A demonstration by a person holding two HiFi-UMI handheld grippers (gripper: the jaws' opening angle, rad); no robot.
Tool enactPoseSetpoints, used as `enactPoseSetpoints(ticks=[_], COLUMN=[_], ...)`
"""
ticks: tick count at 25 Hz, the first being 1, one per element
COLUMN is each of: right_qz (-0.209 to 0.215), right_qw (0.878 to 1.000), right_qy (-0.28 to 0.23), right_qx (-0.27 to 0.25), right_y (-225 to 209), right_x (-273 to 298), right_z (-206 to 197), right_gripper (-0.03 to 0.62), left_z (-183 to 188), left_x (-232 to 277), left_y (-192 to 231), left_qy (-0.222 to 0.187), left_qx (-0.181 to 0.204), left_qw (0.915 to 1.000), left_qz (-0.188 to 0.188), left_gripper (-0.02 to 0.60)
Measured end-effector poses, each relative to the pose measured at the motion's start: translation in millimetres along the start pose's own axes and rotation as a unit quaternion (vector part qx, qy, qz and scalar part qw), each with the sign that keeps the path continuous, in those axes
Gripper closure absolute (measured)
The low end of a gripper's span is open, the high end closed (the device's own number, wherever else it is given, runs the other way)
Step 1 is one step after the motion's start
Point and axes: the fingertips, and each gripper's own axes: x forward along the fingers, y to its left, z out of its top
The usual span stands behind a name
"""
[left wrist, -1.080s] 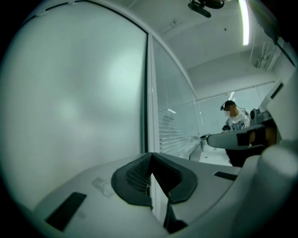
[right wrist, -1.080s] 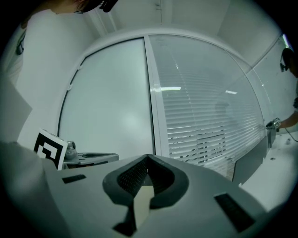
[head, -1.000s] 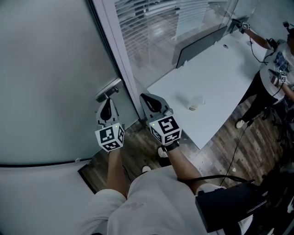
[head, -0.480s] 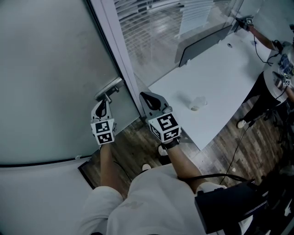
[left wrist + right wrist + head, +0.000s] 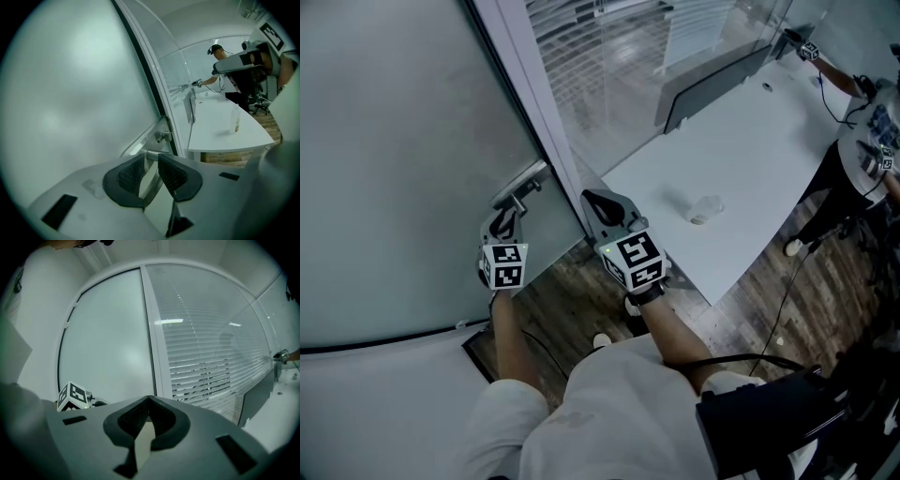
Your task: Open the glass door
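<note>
Frosted glass door (image 5: 394,141) fills the left of the head view, closed against its pale frame (image 5: 530,103). To the right of the frame we note a glazed panel with blinds (image 5: 609,66), then a white table (image 5: 741,159) over wood flooring.

Right gripper (image 5: 602,202): held just beside the frame, near the table corner. Its own view shows the jaws together with nothing between them, facing door and panel.

Left gripper (image 5: 502,223): at the door's right edge, tilted downward. Its jaws have just been opening and now stand narrowly apart.

Door handle (image 5: 521,185): a metal lever at the door's edge. In the left gripper view its bar (image 5: 154,155) runs between the pads (image 5: 129,176); we see no clamp on it.
</note>
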Motion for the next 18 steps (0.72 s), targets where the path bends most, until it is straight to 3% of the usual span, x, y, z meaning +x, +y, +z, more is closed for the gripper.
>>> enactPoseSetpoints(ticks=[7,9,12,15,18], right_qz=[-0.002,-0.004,-0.005,-0.004,0.000], right_qw=[1.000,1.000,1.000,1.000,1.000], right_qy=[0.005,0.007,0.009,0.010,0.010], right_qx=[0.002,0.003,0.003,0.003,0.003], right_y=[-2.8,-5.8,-6.8,-4.7,-2.2], right_x=[7.4,12.3,13.8,16.6,18.9], right_z=[-4.5,-10.0,-12.2,-12.3,-13.7], right_gripper=[0.591,0.591,0.591,0.591,0.591], left_z=[-1.8,-8.2,-22.1,-41.2,-45.6], left_x=[4.0,8.3,9.4,16.6,20.8], left_y=[-4.4,-12.1,-25.3,-24.8,-20.1], left_qy=[0.021,0.036,0.076,0.124,0.129], left_qx=[0.027,0.039,0.063,0.087,0.087], left_qw=[0.9978,0.9940,0.9855,0.9801,0.9823], left_qz=[-0.057,-0.095,-0.138,-0.128,-0.104], left_gripper=[0.492,0.489,0.434,0.434,0.434])
